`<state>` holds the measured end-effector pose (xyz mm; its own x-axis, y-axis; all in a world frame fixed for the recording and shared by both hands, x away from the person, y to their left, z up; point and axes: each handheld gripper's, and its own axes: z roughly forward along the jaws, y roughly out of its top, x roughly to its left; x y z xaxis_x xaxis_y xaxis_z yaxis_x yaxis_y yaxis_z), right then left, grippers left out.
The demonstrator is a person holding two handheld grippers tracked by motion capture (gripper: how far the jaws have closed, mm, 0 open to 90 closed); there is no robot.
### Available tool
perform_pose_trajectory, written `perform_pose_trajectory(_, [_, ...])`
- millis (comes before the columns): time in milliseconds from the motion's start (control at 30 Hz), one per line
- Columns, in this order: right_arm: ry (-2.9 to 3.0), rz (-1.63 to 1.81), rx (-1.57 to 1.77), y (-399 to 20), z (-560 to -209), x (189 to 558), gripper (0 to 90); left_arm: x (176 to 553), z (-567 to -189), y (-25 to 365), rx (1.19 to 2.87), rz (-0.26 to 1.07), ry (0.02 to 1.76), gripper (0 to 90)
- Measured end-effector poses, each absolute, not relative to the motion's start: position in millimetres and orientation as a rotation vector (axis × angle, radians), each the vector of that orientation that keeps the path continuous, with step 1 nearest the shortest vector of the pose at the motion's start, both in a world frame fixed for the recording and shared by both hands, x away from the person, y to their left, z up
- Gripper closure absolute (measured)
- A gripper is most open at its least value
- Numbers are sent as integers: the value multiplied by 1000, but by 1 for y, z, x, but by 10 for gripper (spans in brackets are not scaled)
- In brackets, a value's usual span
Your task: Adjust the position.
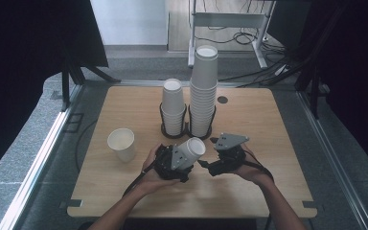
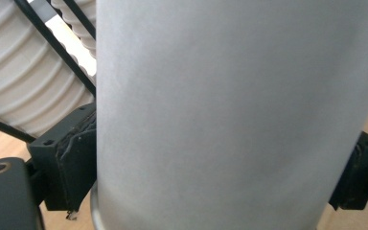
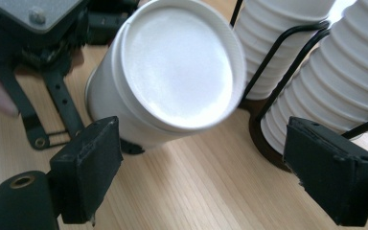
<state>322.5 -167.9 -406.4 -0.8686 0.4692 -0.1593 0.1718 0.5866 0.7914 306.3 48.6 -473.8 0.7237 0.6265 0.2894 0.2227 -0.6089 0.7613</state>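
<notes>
The left hand-held gripper [image 1: 184, 160] clamps a paper cup [image 1: 191, 149], just beside the wide-open, empty right hand-held gripper [image 1: 210, 164].

left gripper [image 1: 184, 160] clamping tilted paper cup [image 1: 192, 149], right gripper [image 1: 210, 165] beside it, jaws apart

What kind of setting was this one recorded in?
Probably a lab or workshop set up for recording: a lone wooden table on grey carpet, dark curtains at both sides, loose cables on the floor behind, and paper cup stacks in wire holders.
</notes>
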Motion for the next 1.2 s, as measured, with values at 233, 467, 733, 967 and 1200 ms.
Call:
perform_pose_trajectory(233, [2612, 961, 399, -158, -401, 333, 131, 307, -474, 39, 2246, 791, 583, 98])
perform_pose_trajectory(467, [2744, 776, 314, -146, -400, 344, 131, 306, -474, 29, 2294, 867, 508, 98])
perform_pose_trajectory(733, [2903, 625, 232, -130, -401, 356, 131, 303, -478, 17, 2330, 919, 440, 97])
perform_pose_trajectory(967, [2994, 562, 202, -123, -404, 363, 186, 301, -479, 13, 2308, 919, 434, 98])
perform_pose_trajectory(1200, [3044, 523, 215, -119, -409, 366, 176, 300, -481, 9, 2334, 948, 400, 97])
